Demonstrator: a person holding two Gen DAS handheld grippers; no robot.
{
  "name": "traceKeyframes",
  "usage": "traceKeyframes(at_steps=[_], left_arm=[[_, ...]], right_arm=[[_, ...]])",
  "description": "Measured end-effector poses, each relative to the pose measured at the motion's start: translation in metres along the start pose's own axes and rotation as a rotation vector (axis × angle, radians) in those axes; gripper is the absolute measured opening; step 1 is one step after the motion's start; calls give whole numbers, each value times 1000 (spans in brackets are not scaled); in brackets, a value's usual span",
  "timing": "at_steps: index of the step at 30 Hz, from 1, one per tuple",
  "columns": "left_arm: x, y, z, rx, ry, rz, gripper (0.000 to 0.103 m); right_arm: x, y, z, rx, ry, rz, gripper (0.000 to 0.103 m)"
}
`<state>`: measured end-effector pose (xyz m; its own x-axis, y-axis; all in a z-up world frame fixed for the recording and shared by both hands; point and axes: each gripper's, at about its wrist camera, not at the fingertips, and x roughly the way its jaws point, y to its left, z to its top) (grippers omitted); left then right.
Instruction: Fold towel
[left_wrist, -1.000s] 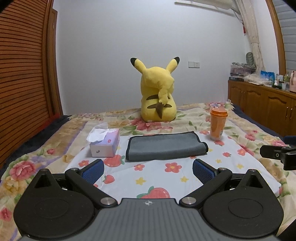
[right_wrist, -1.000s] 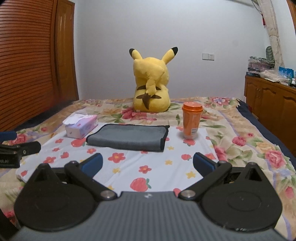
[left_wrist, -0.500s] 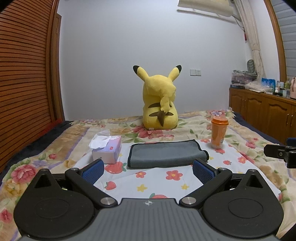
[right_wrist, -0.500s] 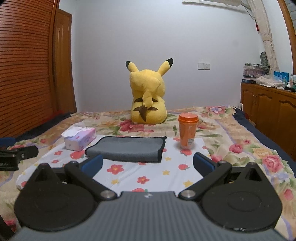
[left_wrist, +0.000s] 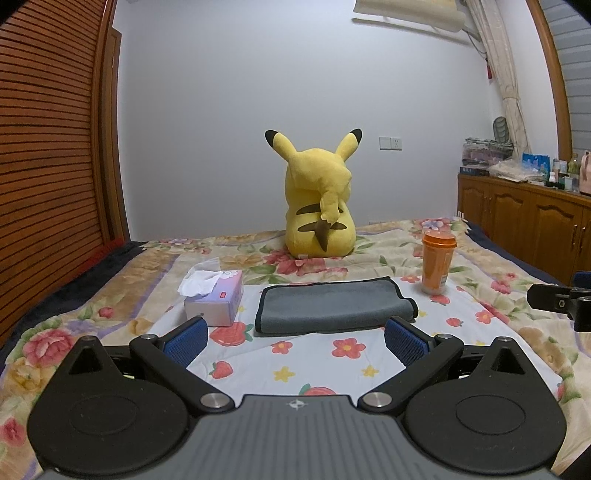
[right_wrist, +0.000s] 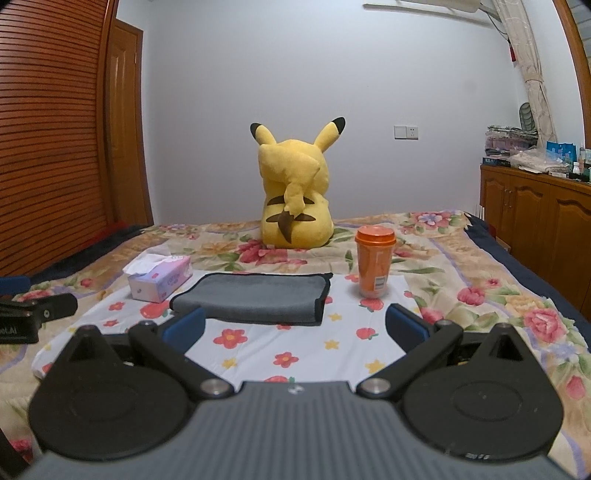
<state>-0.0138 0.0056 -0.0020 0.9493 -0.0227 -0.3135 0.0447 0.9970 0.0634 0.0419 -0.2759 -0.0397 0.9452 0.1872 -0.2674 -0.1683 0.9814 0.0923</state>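
Note:
A grey towel (left_wrist: 332, 304) with a black hem lies folded into a flat rectangle on the white flowered sheet (left_wrist: 317, 354) of the bed; it also shows in the right wrist view (right_wrist: 255, 297). My left gripper (left_wrist: 295, 341) is open and empty, held back from the towel's near edge. My right gripper (right_wrist: 295, 328) is open and empty, also short of the towel. Each gripper's side shows at the edge of the other's view.
A tissue box (left_wrist: 216, 297) stands left of the towel and an orange cup (left_wrist: 437, 267) right of it. A yellow plush toy (left_wrist: 319, 210) sits behind. A wooden cabinet (left_wrist: 524, 218) lines the right wall and a slatted wooden wall (left_wrist: 48, 166) the left.
Both grippers have tilted up and drawn back a little, so the towel and bed sit lower in the views. The towel has not moved. Both grippers stay open.

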Motion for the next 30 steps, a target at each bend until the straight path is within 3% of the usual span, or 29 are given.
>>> traceKeyframes(at_steps=[30], left_arm=[[0,1,-1,6,3,-1,103]], right_arm=[[0,0,0,0,0,0,103]])
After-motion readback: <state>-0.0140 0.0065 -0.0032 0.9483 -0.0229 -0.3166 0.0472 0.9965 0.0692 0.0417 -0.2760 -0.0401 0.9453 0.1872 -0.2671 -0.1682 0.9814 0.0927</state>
